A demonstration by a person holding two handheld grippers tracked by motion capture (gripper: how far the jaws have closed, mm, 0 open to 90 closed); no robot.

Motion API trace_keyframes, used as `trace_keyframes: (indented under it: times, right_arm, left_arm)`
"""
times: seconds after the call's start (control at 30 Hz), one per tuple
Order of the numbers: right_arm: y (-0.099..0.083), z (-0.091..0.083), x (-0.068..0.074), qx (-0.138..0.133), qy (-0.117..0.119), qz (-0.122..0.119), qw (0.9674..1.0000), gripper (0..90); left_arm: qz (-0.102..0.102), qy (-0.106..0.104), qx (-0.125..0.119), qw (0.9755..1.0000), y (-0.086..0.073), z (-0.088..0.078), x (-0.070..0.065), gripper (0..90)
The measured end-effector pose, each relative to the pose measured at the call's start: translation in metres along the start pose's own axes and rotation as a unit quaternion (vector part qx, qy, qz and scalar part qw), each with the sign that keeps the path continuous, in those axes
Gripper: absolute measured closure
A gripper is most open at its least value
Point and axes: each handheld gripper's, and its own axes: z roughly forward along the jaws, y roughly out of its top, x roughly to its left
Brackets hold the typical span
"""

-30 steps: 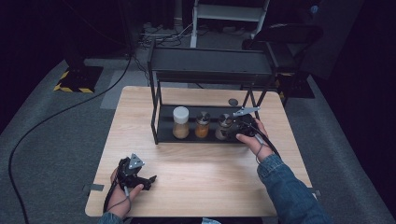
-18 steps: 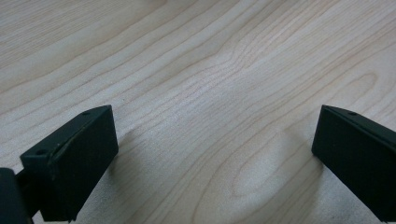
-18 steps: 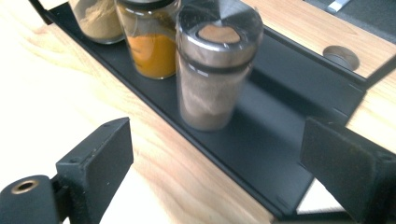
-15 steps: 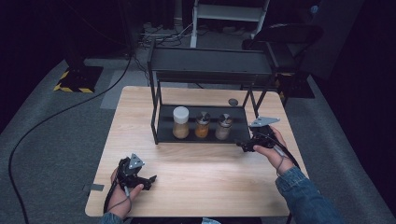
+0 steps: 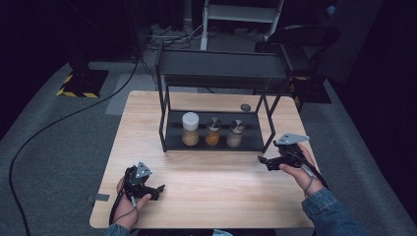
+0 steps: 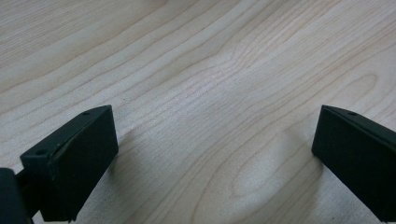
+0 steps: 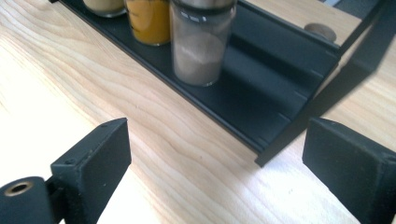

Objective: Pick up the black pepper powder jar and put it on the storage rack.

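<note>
The left gripper [image 5: 156,188] rests at the near left of the table [image 5: 211,191], jaws wide and empty over bare wood, well apart from the work. The right gripper [image 5: 260,160] sits at the near right, just off the near right leg of the black rack [image 5: 216,143]; its jaws stand wide with nothing between them, having just been opening. On the rack's lower shelf three jars stand upright in a row: the white-lidded jar [image 5: 190,129] at the left, the orange spice jar [image 5: 213,132] in the middle, and the brown spice jar [image 5: 235,133] at the right. In the right gripper view the brown spice jar [image 7: 202,42] lies ahead and slightly left of the jaws, its long axis vertical, with the rack's front lip between claw and glass. The right hand is plainly the nearer to that jar. A small round cap [image 5: 245,107] lies on the table behind the rack. Judgement: the jar appears set down and released; any next reach falls to the right hand.
</note>
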Motion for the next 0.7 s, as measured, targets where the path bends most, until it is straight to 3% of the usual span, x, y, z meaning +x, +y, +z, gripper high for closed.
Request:
trace_keyframes:
  times: [0.2, 0.7]
  right_arm:
    - [-0.012, -0.002, -0.001, -0.004, 0.009, 0.013, 0.9999, 7.9]
    - [-0.035, 0.006, 0.006, 0.008, 0.025, 0.000, 0.9997, 7.8]
  left_arm:
    - [-0.001, 0.001, 0.000, 1.0000, 0.000, 0.000, 0.000, 0.3]
    - [-0.002, 0.002, 0.000, 1.0000, 0.000, 0.000, -0.001, 0.3]
